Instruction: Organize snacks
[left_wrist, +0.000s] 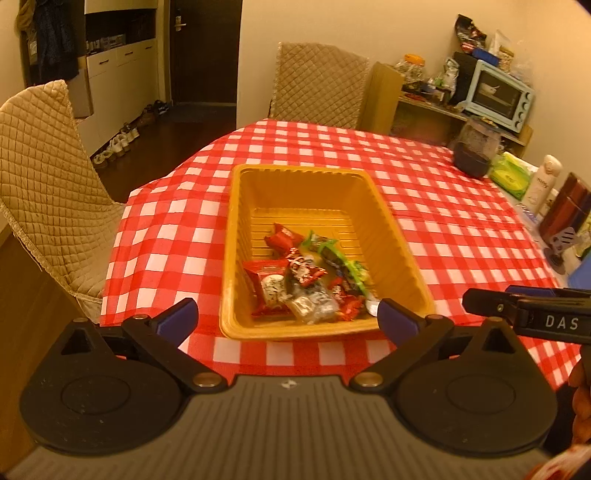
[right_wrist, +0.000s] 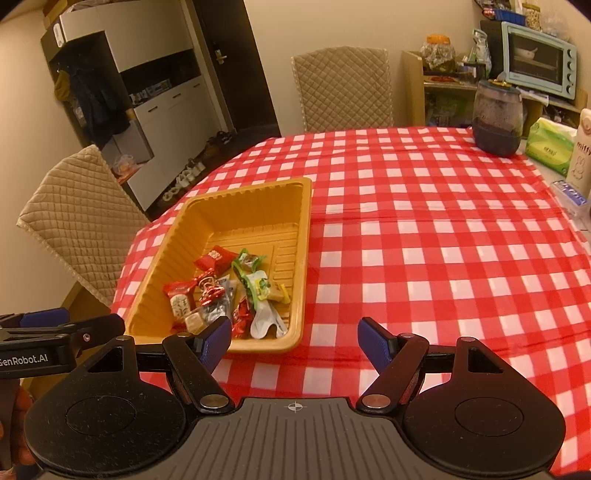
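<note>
Now both my grippers, left gripper (left_wrist: 287, 314) and right gripper (right_wrist: 294, 341), hang with jaws wide open, holding nothing. All the snacks (right_wrist: 229, 295) lie in the yellow tray (left_wrist: 332, 328) on the checked surface (right_wrist: 424, 240). I should check nothing is left out. The dark jar (right_wrist: 496, 118) stands far away.

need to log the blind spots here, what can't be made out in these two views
- Snacks at the bottom of the pile in the yellow tray: covered by wrappers above; no full count, either view.
- Wrapper print: too small and blurred, both views.
- Right gripper in the left wrist view: cut off by the right edge.
- Left gripper in the right wrist view: cut off by the left edge.
- Dark jar contents: too dim.
</note>
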